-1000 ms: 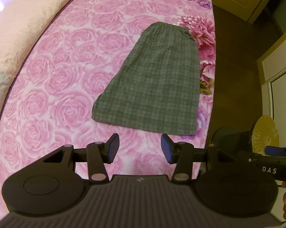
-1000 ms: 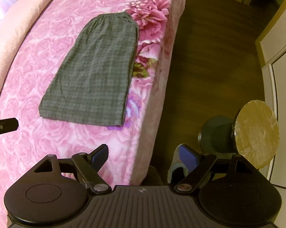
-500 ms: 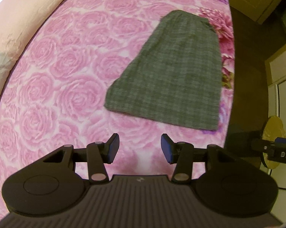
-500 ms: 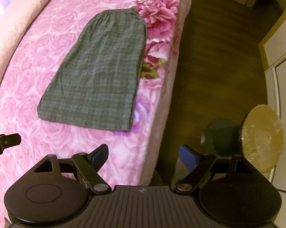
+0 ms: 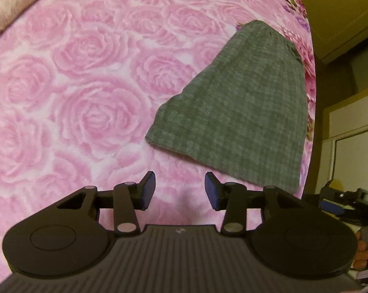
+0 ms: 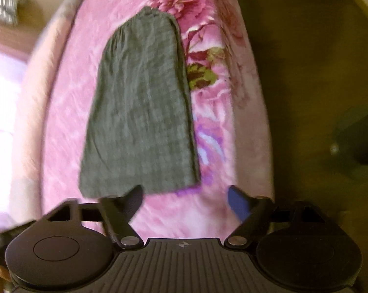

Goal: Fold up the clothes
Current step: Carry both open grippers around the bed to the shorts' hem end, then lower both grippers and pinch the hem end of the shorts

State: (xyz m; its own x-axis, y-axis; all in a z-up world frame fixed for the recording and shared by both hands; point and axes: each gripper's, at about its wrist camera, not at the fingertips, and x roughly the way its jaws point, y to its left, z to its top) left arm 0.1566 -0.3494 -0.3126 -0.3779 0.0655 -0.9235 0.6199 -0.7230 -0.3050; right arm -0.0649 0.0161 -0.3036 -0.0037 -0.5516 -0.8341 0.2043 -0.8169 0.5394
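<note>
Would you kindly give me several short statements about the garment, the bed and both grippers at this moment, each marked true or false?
1. The grey checked garment lies flat on the pink rose-patterned bedspread. True.
2. The left gripper is shut on the garment. False: it is open, with nothing between its fingers.
3. The right gripper is open. True.
4. The garment lies in the middle of the bed. False: it lies near the bed's edge beside the floor.
5. The garment is bunched in a heap. False: it is spread out.

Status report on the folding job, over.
Left gripper open, empty, short of the hem. Right gripper open, empty, at the near edge. Grey plaid garment flat on pink blanket. Nothing in the way.
</note>
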